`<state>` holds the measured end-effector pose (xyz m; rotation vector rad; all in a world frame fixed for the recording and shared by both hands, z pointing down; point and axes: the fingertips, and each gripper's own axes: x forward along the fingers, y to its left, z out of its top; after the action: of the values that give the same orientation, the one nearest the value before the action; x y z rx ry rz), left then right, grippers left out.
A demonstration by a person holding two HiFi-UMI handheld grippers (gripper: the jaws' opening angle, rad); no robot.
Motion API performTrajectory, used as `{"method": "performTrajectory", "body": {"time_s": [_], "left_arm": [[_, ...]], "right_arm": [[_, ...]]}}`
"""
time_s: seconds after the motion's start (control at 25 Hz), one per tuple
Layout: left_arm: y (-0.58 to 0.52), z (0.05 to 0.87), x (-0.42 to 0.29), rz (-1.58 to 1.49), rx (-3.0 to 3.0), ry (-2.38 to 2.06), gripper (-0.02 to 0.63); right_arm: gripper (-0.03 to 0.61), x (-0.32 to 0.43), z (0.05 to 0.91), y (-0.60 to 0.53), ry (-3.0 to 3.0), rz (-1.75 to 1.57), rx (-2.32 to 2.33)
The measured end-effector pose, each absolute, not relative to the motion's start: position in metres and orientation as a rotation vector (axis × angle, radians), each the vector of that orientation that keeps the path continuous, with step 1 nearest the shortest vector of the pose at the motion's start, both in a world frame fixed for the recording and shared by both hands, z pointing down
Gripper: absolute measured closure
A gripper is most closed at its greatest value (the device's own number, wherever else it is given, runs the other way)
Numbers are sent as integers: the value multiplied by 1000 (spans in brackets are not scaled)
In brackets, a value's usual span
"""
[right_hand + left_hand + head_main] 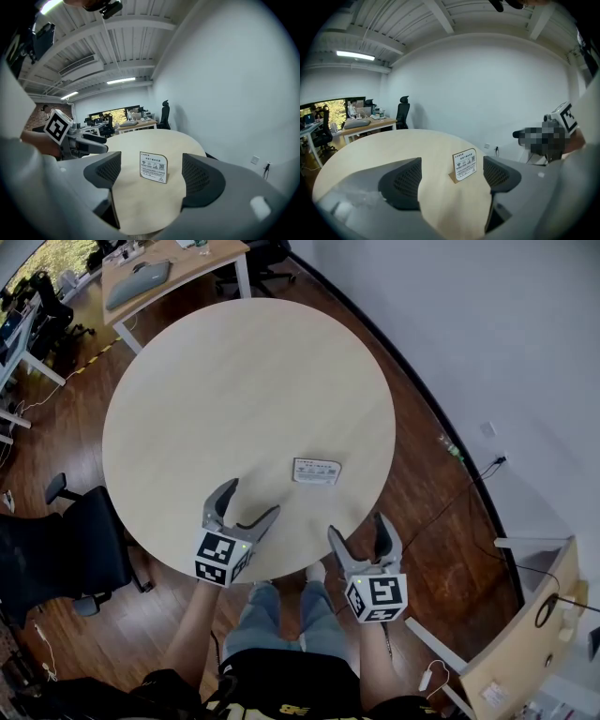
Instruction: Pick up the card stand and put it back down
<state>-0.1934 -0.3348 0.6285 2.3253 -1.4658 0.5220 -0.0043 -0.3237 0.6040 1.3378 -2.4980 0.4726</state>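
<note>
A round light-wood table (pixel 187 399) stands on a dark wooden floor (pixel 422 512). A white wall (pixel 487 324) runs along the right. A desk (pixel 211 259) stands at the far left, and a black office chair (pixel 66 549) at the near left. Strip lights (pixel 355 55) are mounted on the white beamed ceiling (pixel 454 18). A window (pixel 112 114) is at the far end.

The card stand (pixel 316 471) is standing on the desk (pixel 206 381) near its front edge (right of centre), sitting ahead of and between the left gripper (pixel 251 500) and the right gripper (pixel 358 529).
</note>
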Motion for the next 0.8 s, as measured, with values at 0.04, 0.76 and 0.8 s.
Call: {"method": "performTrajectory", "body": {"time_s": [0.04,0.76,0.8], "left_arm": [[-340,633,-197,531,2341,-1439,198],[-432,740,-117,514,2553,-710,292],[-433,744,-110,512,2555,-694,309]], "right_arm": [[167,-3,604,-324,-2494,475,1345],[166,30,614,-325,-2393,519,1447],[167,33,615,-324,-2386,521,1453]]}}
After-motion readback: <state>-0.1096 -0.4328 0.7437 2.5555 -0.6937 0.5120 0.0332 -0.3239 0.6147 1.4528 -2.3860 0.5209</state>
